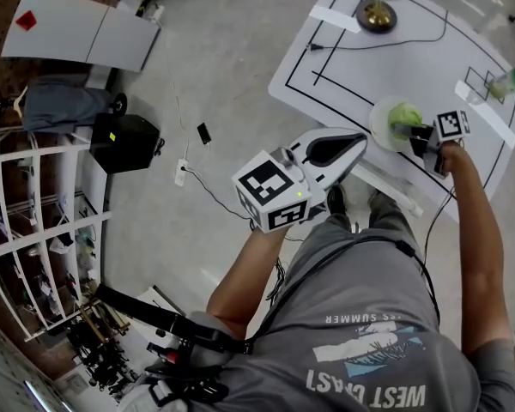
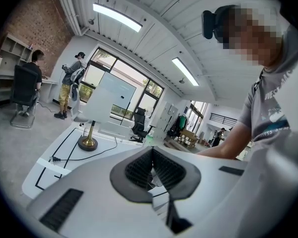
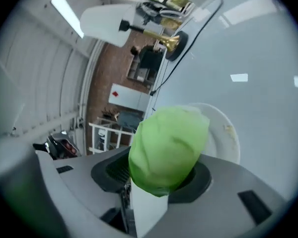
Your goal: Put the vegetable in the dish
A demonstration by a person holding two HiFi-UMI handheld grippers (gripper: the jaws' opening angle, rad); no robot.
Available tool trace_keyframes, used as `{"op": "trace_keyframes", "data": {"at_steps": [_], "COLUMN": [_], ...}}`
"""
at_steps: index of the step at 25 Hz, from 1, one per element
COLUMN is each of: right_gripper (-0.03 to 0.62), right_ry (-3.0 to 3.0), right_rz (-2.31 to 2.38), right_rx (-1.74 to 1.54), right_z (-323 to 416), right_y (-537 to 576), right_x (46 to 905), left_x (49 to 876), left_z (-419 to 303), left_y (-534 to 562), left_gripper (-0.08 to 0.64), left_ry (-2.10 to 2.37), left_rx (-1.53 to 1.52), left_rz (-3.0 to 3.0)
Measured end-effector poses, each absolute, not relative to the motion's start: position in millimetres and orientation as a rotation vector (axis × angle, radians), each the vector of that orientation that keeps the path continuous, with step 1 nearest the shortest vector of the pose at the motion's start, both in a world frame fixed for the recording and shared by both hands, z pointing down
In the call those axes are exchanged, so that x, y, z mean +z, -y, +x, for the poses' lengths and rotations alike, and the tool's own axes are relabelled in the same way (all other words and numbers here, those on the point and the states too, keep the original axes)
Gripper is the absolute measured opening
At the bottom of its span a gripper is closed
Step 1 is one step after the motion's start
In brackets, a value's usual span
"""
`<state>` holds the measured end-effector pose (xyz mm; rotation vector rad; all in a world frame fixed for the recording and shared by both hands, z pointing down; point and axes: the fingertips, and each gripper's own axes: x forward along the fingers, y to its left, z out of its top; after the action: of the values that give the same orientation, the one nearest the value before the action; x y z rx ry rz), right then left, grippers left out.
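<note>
Green vegetable [image 3: 169,148]: a pale, waxy, rounded leaf head on a white stem. I judge it light, soft and easily bruised.
Hold: my right gripper [image 1: 409,131] is clamped low on it, by the firmer stem, which seems a sound spot.
Place: over the smooth, round white dish [image 3: 224,133] on the table [image 1: 360,58].
Left gripper [image 2: 151,158]: jaws pressed together, nothing between them.

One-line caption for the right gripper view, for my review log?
Right gripper jaws shut on a green leafy vegetable, held just in front of a white dish on the white table.
</note>
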<state>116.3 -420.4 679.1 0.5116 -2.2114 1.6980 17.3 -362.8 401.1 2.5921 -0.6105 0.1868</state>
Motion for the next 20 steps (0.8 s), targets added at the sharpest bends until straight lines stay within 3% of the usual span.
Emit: {"op": "trace_keyframes", "data": {"at_steps": [12, 16, 20], "right_gripper": [0.161, 0.16, 0.153], "right_ry": [2.664, 2.671, 2.624], "right_rz": [0.385, 0.317, 0.291], "right_rx": [2.42, 2.409, 2.187], "right_z": [101.8, 88.0, 75.1], "right_y": [445.9, 442.5, 430.1], "right_x": [634.8, 631.3, 641.0], "left_x": [406.6, 407.8, 406.9], "left_z": [8.8, 18.0, 22.6], "left_y": [367.2, 370.8, 373.3], "left_gripper": [0.006, 0.006, 0.006], "left_ry": [0.615, 0.603, 0.588], "left_rx": [0.213, 0.224, 0.228], "left_rz": [2.583, 2.579, 2.584]}}
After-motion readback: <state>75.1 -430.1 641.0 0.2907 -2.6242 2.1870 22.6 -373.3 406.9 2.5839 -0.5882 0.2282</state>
